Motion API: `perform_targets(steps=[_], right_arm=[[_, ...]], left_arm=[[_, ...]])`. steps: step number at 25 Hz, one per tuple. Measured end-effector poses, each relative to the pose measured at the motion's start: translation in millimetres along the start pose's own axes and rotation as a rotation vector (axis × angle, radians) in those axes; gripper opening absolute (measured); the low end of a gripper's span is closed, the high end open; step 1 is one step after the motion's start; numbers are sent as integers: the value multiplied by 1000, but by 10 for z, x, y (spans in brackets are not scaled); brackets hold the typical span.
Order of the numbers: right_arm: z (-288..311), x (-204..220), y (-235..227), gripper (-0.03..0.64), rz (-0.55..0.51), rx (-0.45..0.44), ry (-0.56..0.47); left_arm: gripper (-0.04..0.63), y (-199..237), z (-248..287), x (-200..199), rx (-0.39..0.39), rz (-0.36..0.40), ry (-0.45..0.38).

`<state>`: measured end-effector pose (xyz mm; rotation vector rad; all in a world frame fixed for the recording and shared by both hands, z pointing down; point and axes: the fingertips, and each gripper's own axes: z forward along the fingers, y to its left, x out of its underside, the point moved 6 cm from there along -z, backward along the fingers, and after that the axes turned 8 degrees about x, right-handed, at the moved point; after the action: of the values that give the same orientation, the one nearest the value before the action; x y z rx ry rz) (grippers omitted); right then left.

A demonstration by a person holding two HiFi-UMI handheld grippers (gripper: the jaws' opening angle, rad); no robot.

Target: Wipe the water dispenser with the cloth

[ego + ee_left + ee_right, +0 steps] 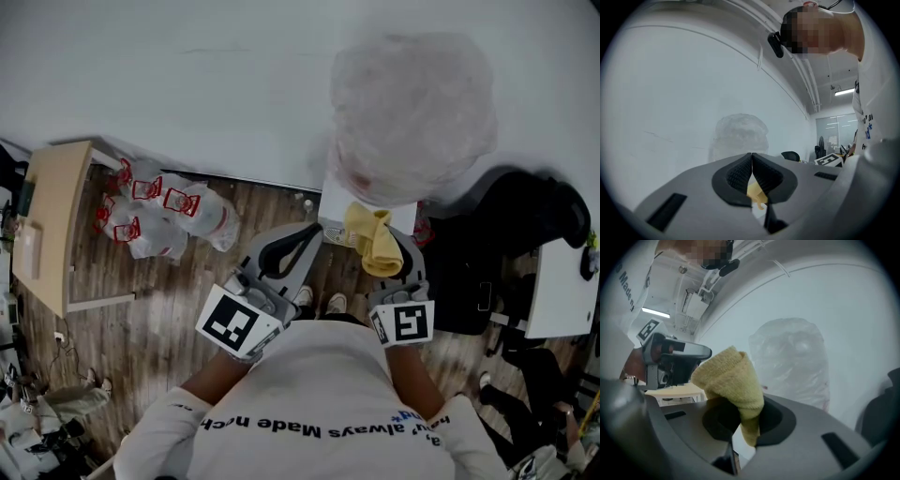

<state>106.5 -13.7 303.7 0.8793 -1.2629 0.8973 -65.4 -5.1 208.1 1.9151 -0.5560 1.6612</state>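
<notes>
The right gripper (749,418) pinches a folded yellow cloth (731,376) between its jaws, and most of the cloth stands up above them in a bunched roll. In the head view the cloth lies just in front of the water dispenser (336,199), at the white body's top edge, under the bottle (412,112) wrapped in clear plastic; contact cannot be told. The left gripper (751,161) has its jaws pressed together with nothing between them and sits just beside the right one, near the dispenser. The dispenser stands against a white wall (187,84) on a wooden floor (169,309)
</notes>
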Motion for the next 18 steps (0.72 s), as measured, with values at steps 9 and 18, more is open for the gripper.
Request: perform_targets(steps=[9, 18], right_arm=[[446, 552, 141, 65, -61, 31, 78], [975, 979, 344, 66, -68, 50, 163]], left_arm=[[20, 126, -51, 33, 10, -10, 12], [20, 258, -108, 49, 12, -22, 13]])
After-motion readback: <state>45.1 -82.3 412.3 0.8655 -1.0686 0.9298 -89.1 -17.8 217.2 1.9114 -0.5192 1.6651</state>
